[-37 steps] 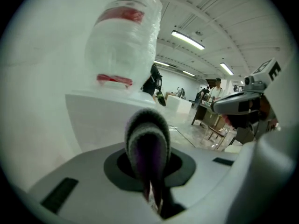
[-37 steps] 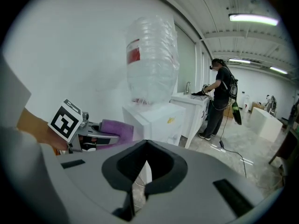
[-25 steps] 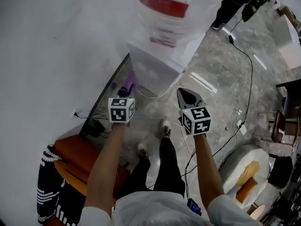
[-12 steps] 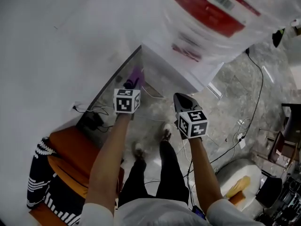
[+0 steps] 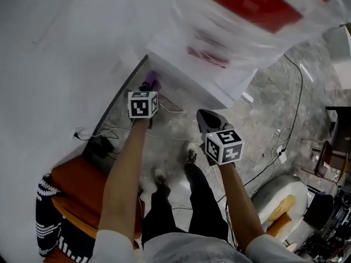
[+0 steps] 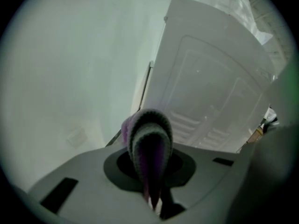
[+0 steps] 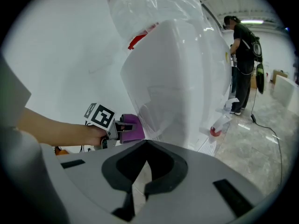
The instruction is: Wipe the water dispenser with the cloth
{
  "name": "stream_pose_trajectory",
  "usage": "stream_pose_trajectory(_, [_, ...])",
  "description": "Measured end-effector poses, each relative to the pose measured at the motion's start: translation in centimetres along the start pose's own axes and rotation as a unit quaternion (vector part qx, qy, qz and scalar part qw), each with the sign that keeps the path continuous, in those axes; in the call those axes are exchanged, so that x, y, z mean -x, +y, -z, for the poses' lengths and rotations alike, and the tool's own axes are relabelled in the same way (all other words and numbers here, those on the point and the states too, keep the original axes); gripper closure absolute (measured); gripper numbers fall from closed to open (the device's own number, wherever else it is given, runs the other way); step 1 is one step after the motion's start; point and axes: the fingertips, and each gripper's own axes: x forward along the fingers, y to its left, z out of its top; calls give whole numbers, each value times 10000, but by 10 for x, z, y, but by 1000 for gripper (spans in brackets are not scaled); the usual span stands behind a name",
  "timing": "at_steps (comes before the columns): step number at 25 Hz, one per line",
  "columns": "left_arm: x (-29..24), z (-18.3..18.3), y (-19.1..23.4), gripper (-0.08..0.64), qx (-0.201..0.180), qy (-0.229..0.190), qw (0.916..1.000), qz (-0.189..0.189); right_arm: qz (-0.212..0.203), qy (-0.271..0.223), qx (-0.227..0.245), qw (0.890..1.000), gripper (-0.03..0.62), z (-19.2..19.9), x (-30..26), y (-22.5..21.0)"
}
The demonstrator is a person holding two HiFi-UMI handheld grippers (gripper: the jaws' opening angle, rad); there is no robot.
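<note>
The white water dispenser [image 5: 192, 59] with its red-labelled bottle [image 5: 247, 10] fills the top of the head view. My left gripper [image 5: 149, 87] is shut on a folded purple cloth [image 5: 151, 82], held close to the dispenser's lower side by the wall. In the left gripper view the cloth [image 6: 147, 139] loops up out of my left gripper [image 6: 150, 176] in front of the dispenser's side panel [image 6: 215, 92]. My right gripper [image 5: 207, 118] hangs shut and empty, apart from the dispenser. The right gripper view shows my right gripper [image 7: 142, 169], the cloth [image 7: 133, 129] and the dispenser [image 7: 182, 83].
A white wall [image 5: 66, 48] runs close along the left. An orange seat [image 5: 82, 190] stands behind my left arm. Cables [image 5: 285, 141] trail over the stone floor at right. A spray bottle [image 7: 217, 127] lies by the dispenser's foot, and a person [image 7: 243, 55] stands beyond.
My head has moved closer, so the dispenser and bottle loom larger. The left gripper has carried the cloth up to the dispenser's side. The right gripper drifted slightly left, still shut.
</note>
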Motion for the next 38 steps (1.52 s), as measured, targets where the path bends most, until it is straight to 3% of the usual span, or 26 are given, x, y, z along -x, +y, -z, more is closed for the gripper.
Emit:
stream_pose_trajectory(6, [-10,8,-39,515,-43,-86,9992,396,420,-161,-190,9988,584,18,23,-27])
stream_pose_trajectory(9, [-9,13,-68,515,-192,-27,9979,621,637,-256,-349,9970,584,28,42,-36])
stream_pose_trajectory(18, [-4,44,-144,515,-156,157,9930,1156,1195,-506,-664,9893,584,56,102,-57])
stream_pose_trajectory(26, [-4,82,-211,515,149,387,9833,1771,1607,-553,-876,9815,584,99,149,-69])
stream_pose_trajectory(29, [-2,91,-229,514,503,428,9768,2035,1703,-479,-888,9802,584,112,159,-72])
stream_pose_trajectory(33, [4,99,-230,514,778,416,9727,2147,1741,-392,-889,9799,584,119,163,-72])
stream_pose_trajectory(38, [7,115,-176,515,887,551,9791,1746,1565,-298,-696,9848,584,109,133,-64])
